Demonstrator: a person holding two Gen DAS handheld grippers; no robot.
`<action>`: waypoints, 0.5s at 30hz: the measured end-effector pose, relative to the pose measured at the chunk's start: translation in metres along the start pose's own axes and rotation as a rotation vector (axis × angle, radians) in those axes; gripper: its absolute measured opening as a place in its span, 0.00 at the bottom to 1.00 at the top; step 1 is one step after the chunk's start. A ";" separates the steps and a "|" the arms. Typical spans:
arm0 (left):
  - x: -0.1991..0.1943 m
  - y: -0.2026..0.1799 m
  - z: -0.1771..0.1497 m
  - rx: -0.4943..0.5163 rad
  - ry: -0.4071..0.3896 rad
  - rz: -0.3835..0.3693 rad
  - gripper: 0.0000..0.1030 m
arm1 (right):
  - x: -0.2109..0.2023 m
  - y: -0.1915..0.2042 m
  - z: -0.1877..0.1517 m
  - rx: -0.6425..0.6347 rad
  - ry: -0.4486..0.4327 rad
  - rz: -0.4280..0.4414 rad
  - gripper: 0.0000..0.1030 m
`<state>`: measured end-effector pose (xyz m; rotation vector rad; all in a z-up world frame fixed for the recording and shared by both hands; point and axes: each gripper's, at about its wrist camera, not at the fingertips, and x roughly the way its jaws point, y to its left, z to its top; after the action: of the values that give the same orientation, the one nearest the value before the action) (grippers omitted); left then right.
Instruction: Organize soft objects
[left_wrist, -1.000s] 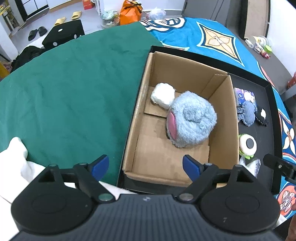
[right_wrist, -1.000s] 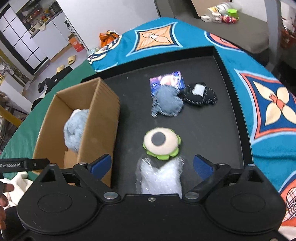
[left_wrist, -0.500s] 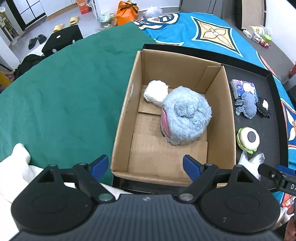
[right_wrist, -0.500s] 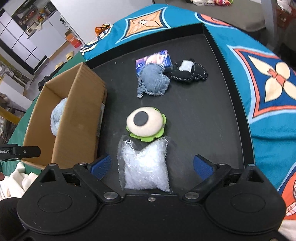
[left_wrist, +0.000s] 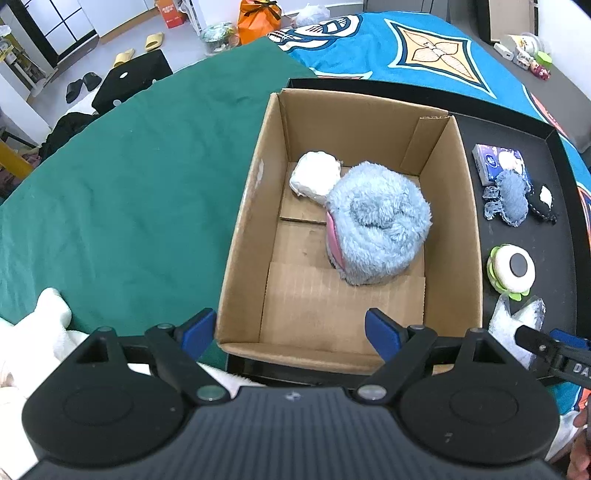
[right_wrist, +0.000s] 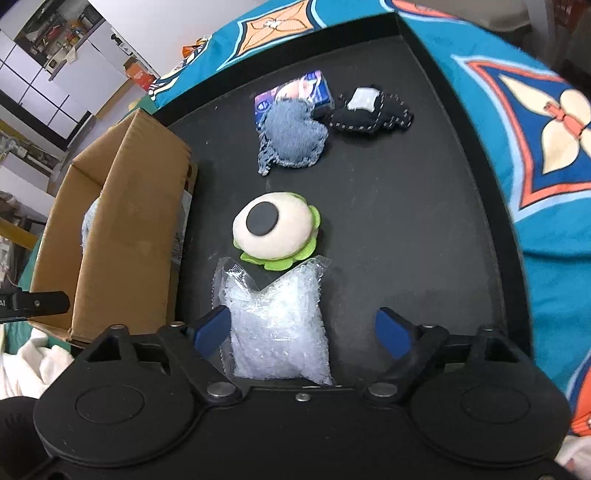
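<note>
Left gripper (left_wrist: 290, 330) spread wide, nothing between its blue pads, hanging above the near wall of the open cardboard box (left_wrist: 243, 236). Inside the box: a fluffy light-blue plush (left_wrist: 378, 232) with a pink edge, standing toward 2 o'clock of the floor; a small white soft lump (left_wrist: 314, 178) touching it at its 10 o'clock. Box seated on the black tray (left_wrist: 565, 206), with green cloth (left_wrist: 129, 192) at 9 o'clock and patterned blue cloth (left_wrist: 369, 48) at 12 o'clock. A white fabric heap (left_wrist: 44, 328) at 8 o'clock, partly under the gripper body.

Right gripper (right_wrist: 303, 328) closing, jaws still apart, straddling the near end of a clear plastic bag of white filling (right_wrist: 277, 325); left pad just touching the bag's edge, right pad well clear of it, so no pinch yet. Bag flat on the tray floor (right_wrist: 406, 206), near end hidden beneath the gripper body. At the bag's 12 o'clock, touching its notched top, a cream round plush with a black spot and green frill (right_wrist: 275, 230). Farther toward 12 o'clock, a denim heart-shaped cushion (right_wrist: 293, 138) overlapping a blue tissue pack (right_wrist: 314, 86); at its 3 o'clock, just beside, a black stitched pouch with a white patch (right_wrist: 369, 110). Cardboard box at 9 o'clock, blue plush barely peeking behind its wall.
</note>
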<state>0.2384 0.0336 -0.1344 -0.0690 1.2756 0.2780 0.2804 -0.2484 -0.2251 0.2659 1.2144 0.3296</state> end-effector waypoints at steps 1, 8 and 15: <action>0.000 -0.001 0.000 -0.001 -0.001 0.002 0.84 | 0.001 0.000 0.000 0.003 0.001 0.011 0.73; -0.001 -0.005 0.001 -0.003 -0.002 0.019 0.84 | 0.000 0.002 -0.004 -0.029 0.023 0.043 0.32; -0.003 -0.005 0.001 -0.004 -0.007 0.020 0.84 | -0.016 -0.001 -0.006 -0.018 -0.009 0.015 0.25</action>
<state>0.2394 0.0288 -0.1315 -0.0591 1.2696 0.2980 0.2702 -0.2554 -0.2137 0.2609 1.2009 0.3512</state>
